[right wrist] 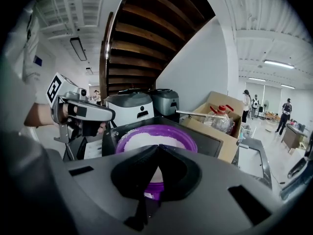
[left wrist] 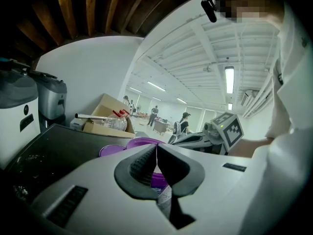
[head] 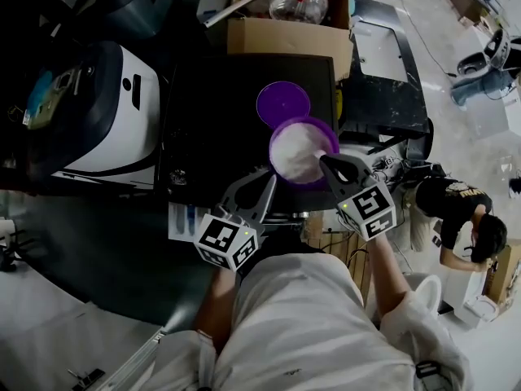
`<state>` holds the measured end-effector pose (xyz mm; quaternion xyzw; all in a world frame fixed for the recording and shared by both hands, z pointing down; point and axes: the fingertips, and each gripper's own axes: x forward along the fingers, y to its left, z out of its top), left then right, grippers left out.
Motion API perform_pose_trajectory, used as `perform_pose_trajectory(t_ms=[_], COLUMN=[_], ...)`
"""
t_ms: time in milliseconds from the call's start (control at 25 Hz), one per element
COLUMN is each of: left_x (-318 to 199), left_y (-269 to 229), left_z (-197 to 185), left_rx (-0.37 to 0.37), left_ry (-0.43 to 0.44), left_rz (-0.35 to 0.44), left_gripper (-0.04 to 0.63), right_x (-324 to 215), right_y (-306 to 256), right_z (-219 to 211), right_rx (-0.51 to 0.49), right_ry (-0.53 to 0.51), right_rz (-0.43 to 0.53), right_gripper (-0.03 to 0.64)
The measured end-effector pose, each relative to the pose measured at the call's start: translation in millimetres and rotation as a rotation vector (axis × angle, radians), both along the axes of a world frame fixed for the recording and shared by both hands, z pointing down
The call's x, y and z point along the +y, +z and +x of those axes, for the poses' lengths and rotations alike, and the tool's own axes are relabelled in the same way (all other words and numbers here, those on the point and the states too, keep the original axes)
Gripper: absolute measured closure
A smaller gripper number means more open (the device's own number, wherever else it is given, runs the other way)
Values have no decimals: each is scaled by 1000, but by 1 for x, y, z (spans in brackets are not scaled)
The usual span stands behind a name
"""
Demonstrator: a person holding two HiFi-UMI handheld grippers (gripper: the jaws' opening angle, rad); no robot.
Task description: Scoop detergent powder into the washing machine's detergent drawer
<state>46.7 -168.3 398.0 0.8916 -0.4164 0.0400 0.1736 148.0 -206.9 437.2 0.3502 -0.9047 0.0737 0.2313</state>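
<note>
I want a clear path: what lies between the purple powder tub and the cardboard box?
A purple lid lies flat on the black top between the tub and the box, seen in the head view.

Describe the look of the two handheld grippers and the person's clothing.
The left gripper and right gripper match: grey moulded bodies, dark ribbed claw pads, and a white cube with black square markers on each. The person wears a light short-sleeved top.
</note>
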Motion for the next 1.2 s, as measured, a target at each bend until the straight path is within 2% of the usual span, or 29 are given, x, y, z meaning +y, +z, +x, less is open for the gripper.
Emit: perform_pose_trajectory(t_ms=[200,1200], left_x=[1,2], left_y=[-1,0], left_z=[-2,-2], left_rx=[6,6], left_ry=[-10,1], left_rz=[0,-6], left_gripper=[574,575], right_x=[1,13], right_y=[4,13], right_z=[2,-10], right_rx=[-46,-170], right_ry=[32,49], right_rz=[-86,-256], right_gripper=[609,609])
